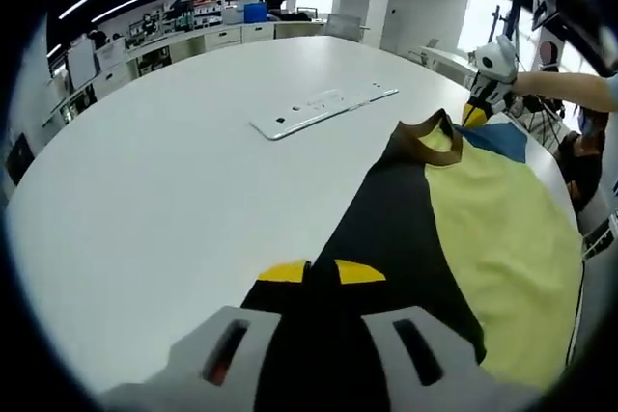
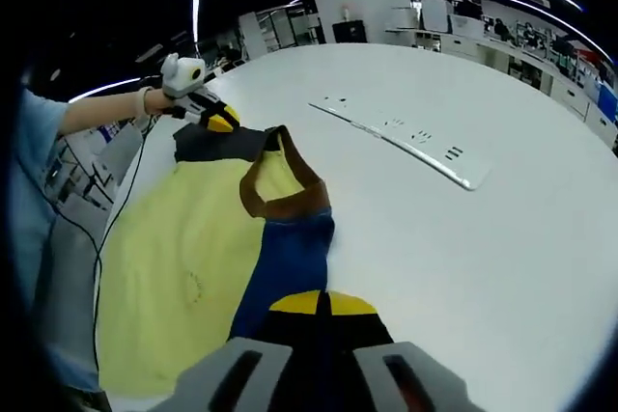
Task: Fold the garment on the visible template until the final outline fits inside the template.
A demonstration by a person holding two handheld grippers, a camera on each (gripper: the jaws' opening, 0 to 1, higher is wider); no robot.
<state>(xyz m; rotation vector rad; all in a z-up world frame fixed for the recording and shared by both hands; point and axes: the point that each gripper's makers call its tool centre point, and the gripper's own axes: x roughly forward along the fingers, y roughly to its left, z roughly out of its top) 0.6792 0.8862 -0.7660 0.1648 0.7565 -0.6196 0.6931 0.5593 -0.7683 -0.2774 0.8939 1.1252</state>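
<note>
A yellow garment (image 1: 497, 229) with a brown collar (image 1: 422, 138), one black sleeve and one blue sleeve lies spread on the white table (image 1: 174, 190). My left gripper (image 1: 322, 272) is shut on the black sleeve (image 1: 381, 209), its yellow fingertips (image 1: 361, 271) pinching the cloth. Across the garment, my right gripper (image 1: 480, 103) holds the blue sleeve (image 1: 497, 137). In the right gripper view, my right gripper (image 2: 322, 304) is shut on the blue sleeve (image 2: 290, 258), beside the yellow body (image 2: 183, 238). The left gripper (image 2: 214, 119), in a gloved hand, grips the black part (image 2: 217, 145).
A long flat white strip (image 1: 323, 108) with small holes lies on the table beyond the garment, also in the right gripper view (image 2: 406, 137). The table's edge runs close behind the garment (image 2: 121, 185), where a cable hangs. Desks and shelves stand far behind.
</note>
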